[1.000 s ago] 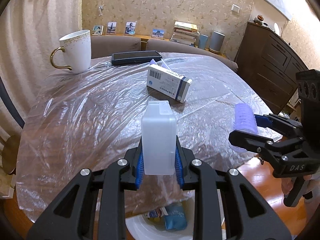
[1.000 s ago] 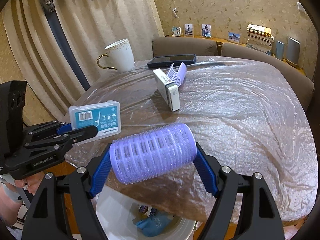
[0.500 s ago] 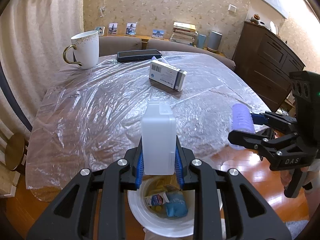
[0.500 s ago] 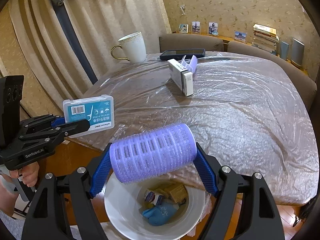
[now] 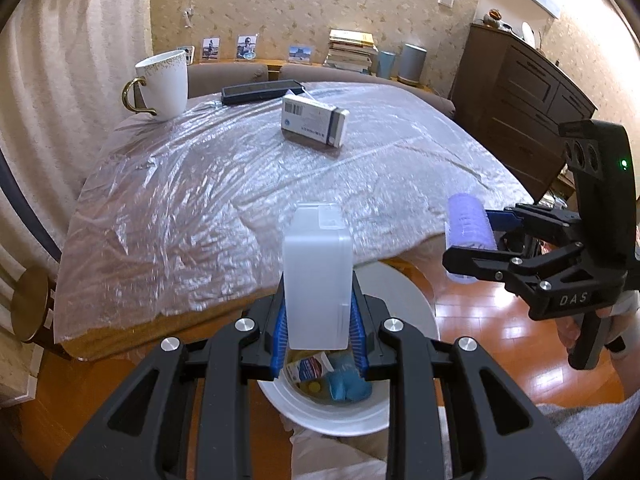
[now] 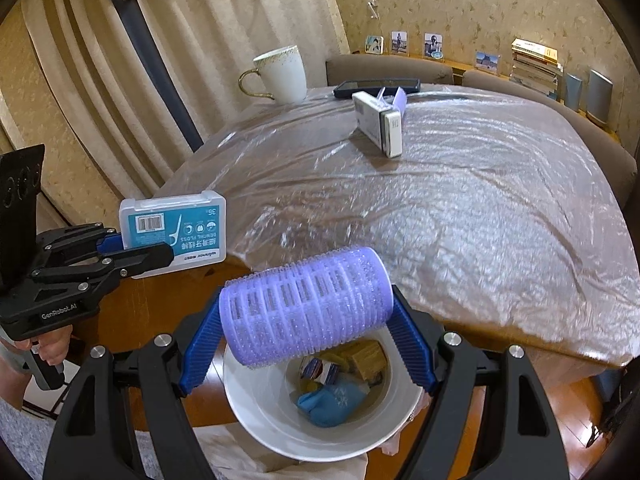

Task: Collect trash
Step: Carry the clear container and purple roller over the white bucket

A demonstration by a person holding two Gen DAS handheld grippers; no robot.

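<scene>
At lower centre, the white bin (image 6: 256, 408) has come under both grippers: left gripper (image 5: 318, 334) clamps floss box (image 5: 318, 276), right gripper (image 6: 306, 344) grips hair roller (image 6: 306, 304); drop imminent.

left gripper (image 5: 318, 322) clamping floss box (image 5: 317, 276), above white bin (image 5: 416, 304)
</scene>
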